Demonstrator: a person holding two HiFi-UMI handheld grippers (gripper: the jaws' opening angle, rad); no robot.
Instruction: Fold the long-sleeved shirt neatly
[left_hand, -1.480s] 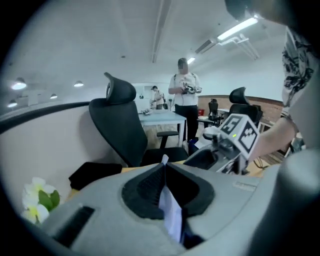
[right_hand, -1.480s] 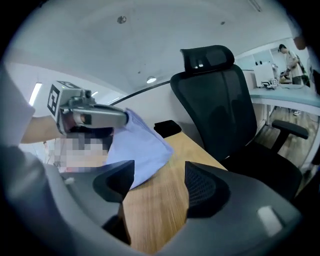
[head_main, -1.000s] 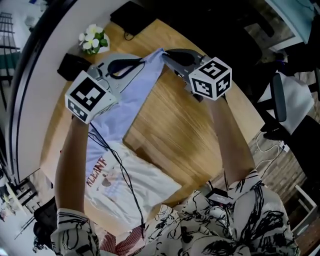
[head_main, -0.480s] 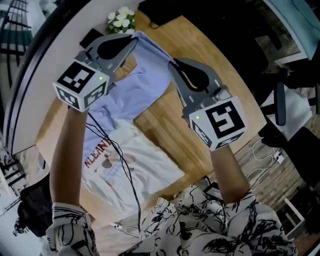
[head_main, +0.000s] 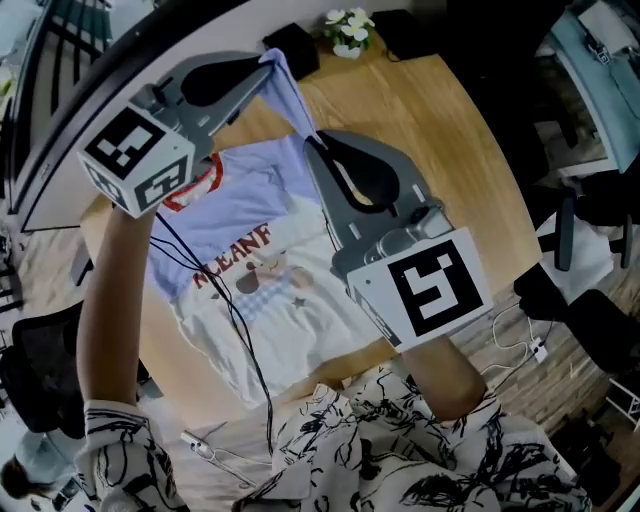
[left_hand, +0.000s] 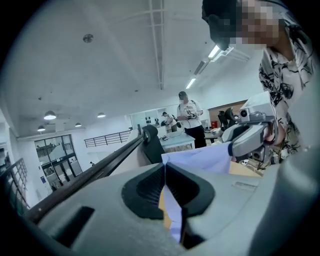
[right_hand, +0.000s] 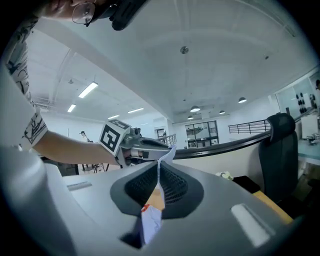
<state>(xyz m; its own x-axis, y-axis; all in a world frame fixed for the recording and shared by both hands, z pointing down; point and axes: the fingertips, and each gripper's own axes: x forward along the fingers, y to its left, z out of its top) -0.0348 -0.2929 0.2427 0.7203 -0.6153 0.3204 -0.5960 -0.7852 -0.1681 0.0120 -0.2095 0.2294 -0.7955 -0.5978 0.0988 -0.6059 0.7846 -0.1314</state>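
Note:
The long-sleeved shirt (head_main: 250, 205) is pale blue and white with red lettering and a small print. Its lower part lies on the round wooden table (head_main: 450, 150); its far edge is lifted into the air. My left gripper (head_main: 268, 62) is shut on one corner of that edge, and the cloth (left_hand: 200, 160) runs out from between its pads. My right gripper (head_main: 310, 140) is shut on the same edge a little lower and to the right. In the right gripper view the fabric (right_hand: 150, 220) is pinched between the pads, with the left gripper (right_hand: 140, 145) just beyond.
A small pot of white flowers (head_main: 347, 25) and a black box (head_main: 292, 45) stand at the table's far edge. A curved dark rail (head_main: 60, 150) runs along the left. Office chairs (head_main: 580, 200) and cables (head_main: 520, 320) are on the floor to the right.
Both grippers have risen and drawn back toward me with the shirt's far edge held. The blue part has come up off the table, and the printed front now shows more fully.

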